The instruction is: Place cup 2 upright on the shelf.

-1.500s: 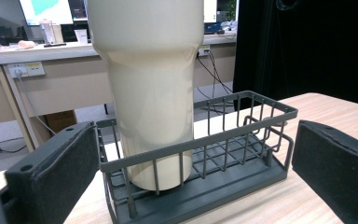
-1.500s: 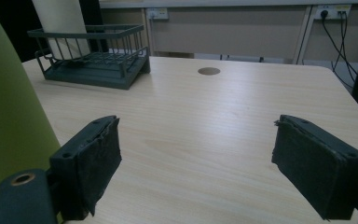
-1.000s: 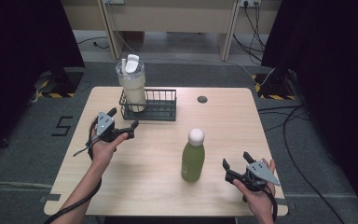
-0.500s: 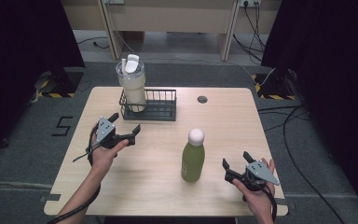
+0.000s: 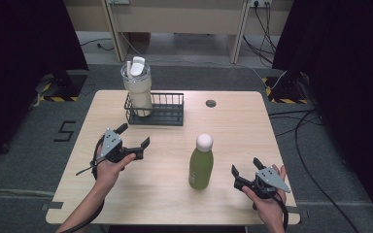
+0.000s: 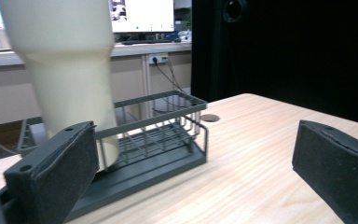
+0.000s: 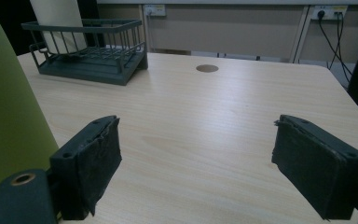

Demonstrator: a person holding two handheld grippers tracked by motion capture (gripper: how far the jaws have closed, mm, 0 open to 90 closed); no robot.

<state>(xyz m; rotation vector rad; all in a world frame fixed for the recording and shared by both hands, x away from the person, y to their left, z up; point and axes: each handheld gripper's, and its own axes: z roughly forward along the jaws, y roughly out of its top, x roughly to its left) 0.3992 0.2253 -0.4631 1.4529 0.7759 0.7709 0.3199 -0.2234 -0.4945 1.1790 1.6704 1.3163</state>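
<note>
A cream tumbler (image 5: 138,87) with a lid stands in the left end of a dark wire rack (image 5: 158,110) at the back of the table. A green bottle (image 5: 201,162) with a white cap stands upright in the front middle. My left gripper (image 5: 134,136) is open, in front of the rack, a short way off it; its view shows the tumbler (image 6: 67,70) and rack (image 6: 163,135) just ahead. My right gripper (image 5: 245,167) is open near the front right edge, to the right of the bottle, whose green side (image 7: 9,116) shows at its view's left edge.
The wooden table (image 5: 233,126) has a round cable hole (image 5: 211,103) at the back, right of the rack. Desks and cables lie beyond the far edge. Black curtains stand on both sides.
My left gripper has drawn back from the rack toward the front of the table and to the right. The right gripper has stayed put.
</note>
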